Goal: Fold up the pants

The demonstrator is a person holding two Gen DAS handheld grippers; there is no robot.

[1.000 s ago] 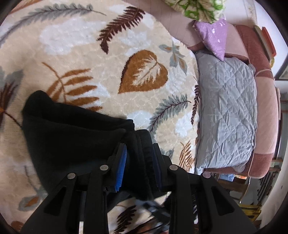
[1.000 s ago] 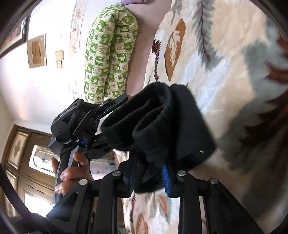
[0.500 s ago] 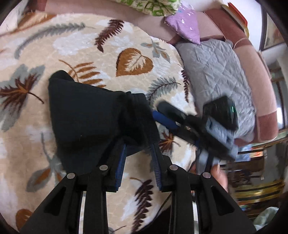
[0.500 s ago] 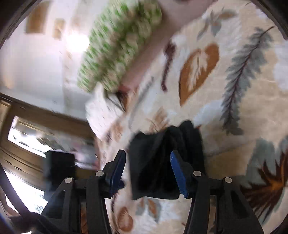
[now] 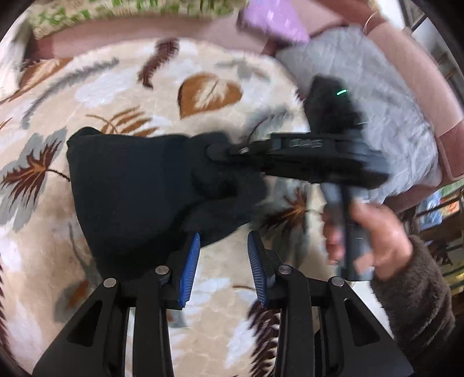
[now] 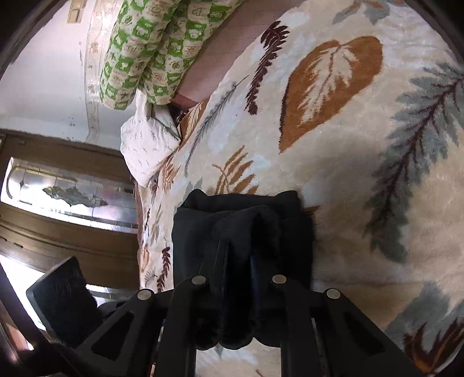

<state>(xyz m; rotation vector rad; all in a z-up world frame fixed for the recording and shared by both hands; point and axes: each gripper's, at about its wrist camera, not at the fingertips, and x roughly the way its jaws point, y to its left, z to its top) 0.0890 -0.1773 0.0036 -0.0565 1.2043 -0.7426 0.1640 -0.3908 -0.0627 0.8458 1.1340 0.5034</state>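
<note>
Spread wide beneath everything, a cream blanket (image 5: 121, 87) patterned with brown and grey leaves covers the bed, and on it the black pants (image 5: 136, 185) lie gathered into a thick, bunched bundle near the middle of the left wrist view. Beyond the blanket sit a grey quilted cover (image 5: 374, 95), a purple pillow (image 5: 272, 20) and a green-and-cream checked cushion (image 6: 150, 49), well apart from the work. The pants look like soft, fleecy cloth, light and limp, likely to sag and slide out of shape wherever they are not supported; judged from the folds, the firmest places to take hold are the thick layered edges at the bundle's corners, not the loose middle. At the bundle's far end the right gripper (image 5: 229, 150), carried by a person's hand (image 5: 368, 235) in a fuzzy brown sleeve (image 5: 417, 293), has just been closing, and its jaws are clenched on a fat wad of the cloth, which fills the gap between them in the right wrist view. Nearer the camera the left gripper (image 5: 223, 252) has just been opening a little; its blue pads (image 5: 190, 261) stand released, with nothing between them but the blanket below and the pants' near edge just beside the left pad. Some pale lettering shows on the side of the right gripper, too blurred to read; no brand or label can be made out on the pants.
</note>
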